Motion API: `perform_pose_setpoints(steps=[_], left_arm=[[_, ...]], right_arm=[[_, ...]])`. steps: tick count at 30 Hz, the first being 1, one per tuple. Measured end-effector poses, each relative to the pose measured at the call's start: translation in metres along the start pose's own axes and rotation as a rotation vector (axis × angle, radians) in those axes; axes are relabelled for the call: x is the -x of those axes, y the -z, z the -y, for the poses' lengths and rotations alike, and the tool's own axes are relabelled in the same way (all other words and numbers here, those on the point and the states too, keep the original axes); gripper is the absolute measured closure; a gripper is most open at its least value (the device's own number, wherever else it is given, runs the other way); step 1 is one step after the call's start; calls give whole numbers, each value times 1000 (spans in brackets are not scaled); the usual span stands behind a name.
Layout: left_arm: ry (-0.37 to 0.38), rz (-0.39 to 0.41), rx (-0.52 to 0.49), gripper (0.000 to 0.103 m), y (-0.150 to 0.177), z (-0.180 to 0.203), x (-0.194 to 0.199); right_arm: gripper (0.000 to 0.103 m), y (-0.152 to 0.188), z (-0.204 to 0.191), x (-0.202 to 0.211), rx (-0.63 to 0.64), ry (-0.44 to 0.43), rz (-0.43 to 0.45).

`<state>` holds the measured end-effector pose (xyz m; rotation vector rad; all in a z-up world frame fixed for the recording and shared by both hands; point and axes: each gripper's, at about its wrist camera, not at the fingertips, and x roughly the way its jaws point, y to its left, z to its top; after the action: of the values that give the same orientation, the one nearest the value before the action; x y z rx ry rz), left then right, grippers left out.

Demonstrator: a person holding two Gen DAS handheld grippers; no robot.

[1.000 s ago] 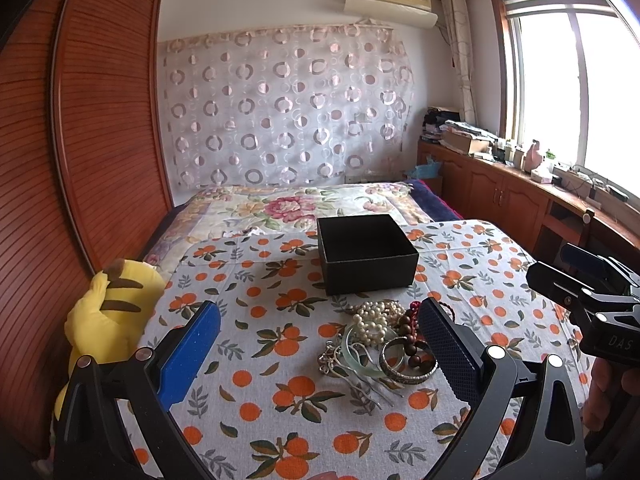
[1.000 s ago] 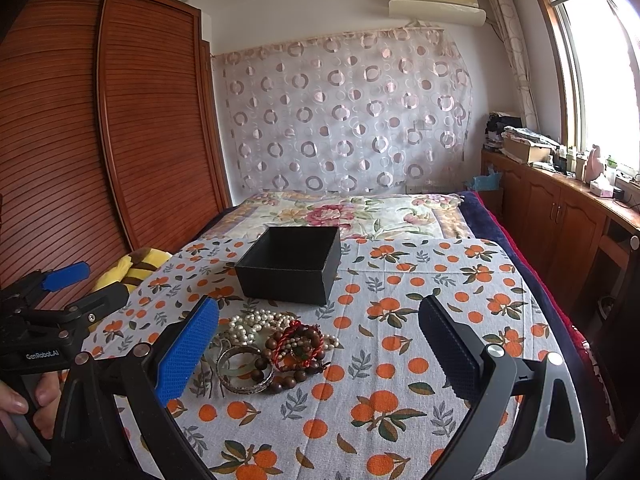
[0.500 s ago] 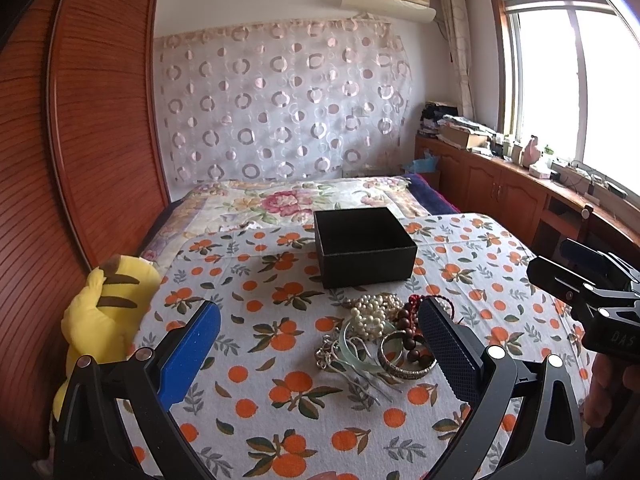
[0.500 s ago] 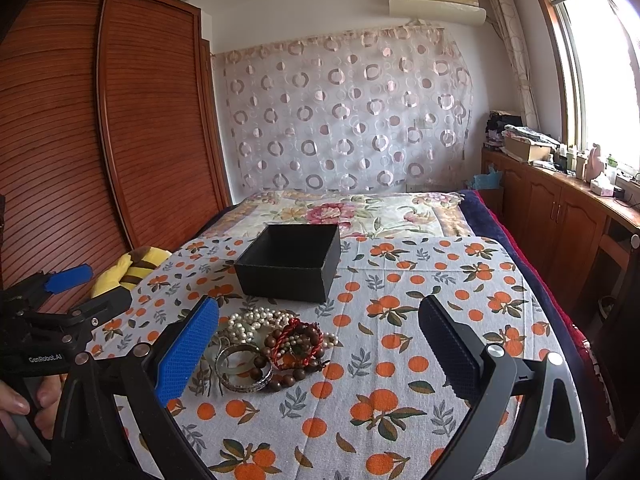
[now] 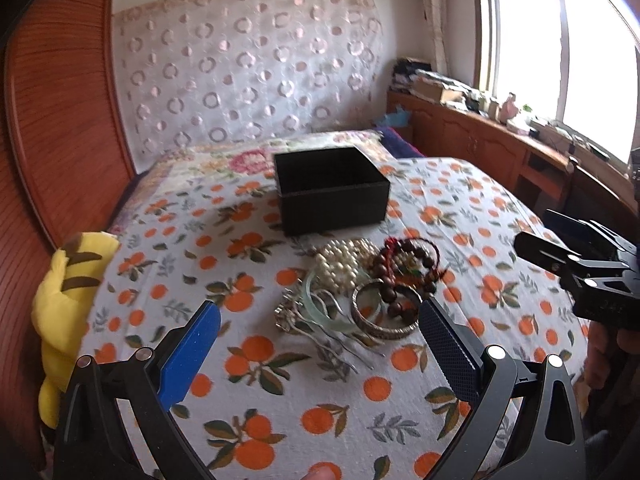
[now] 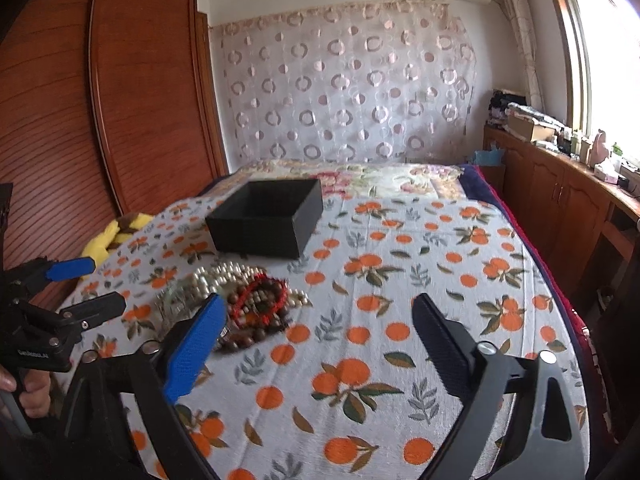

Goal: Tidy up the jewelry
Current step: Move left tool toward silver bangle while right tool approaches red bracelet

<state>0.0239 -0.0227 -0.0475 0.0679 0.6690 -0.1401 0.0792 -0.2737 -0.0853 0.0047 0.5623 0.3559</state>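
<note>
A pile of jewelry (image 5: 360, 288) lies on the orange-print cloth: white pearl strands (image 5: 340, 266), a dark wooden bead bracelet with red cord (image 5: 408, 268), a silver bangle (image 5: 380, 316), a pale green bangle (image 5: 320, 308) and metal hairpins (image 5: 320, 332). An open, empty black box (image 5: 332, 192) stands just behind it. My left gripper (image 5: 320, 344) is open, just short of the pile. My right gripper (image 6: 316, 332) is open, right of the pile (image 6: 248, 296); its blue finger (image 6: 196, 348) covers part of it. The box (image 6: 268, 220) also shows in the right wrist view.
A yellow plush toy (image 5: 68, 300) lies at the cloth's left edge by the wooden wardrobe (image 6: 120, 100). A wooden cabinet (image 6: 560, 208) with clutter runs under the window on the right. The cloth-covered surface (image 6: 420, 280) stretches right of the pile.
Both grippers have moved forward and down toward the jewelry pile, which now looks larger and closer. Both stay open. The jewelry and box have not moved.
</note>
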Motion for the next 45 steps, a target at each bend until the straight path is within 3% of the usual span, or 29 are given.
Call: perform_pose_setpoints(steps=[4,13,23,31,34,39,45], left_arm=[[45,-37,-12,7,4,6,-12],[133,-97,-57,7,4,21,-36],[196,-185,-89,26,-3,34,-70],[171,-199,-164,31,-3,46,-83],[179,-196,-149,43,-2,42,-84],[176,-155,-99,45,-3,33,-72],[180,-124,-52,45,-1,22,-60]], right_arm=[[23,12,5,-16,17,-20,-52],[28,26,3,-33,45,-47,-118],[28,28,7,-34,29,-69,-123],[28,29,8,-33,24,-71,-125],[28,29,7,-33,24,-72,-126],[28,29,4,-35,47,-80,-144],[48,23,-6,-46,96,-88,-180]])
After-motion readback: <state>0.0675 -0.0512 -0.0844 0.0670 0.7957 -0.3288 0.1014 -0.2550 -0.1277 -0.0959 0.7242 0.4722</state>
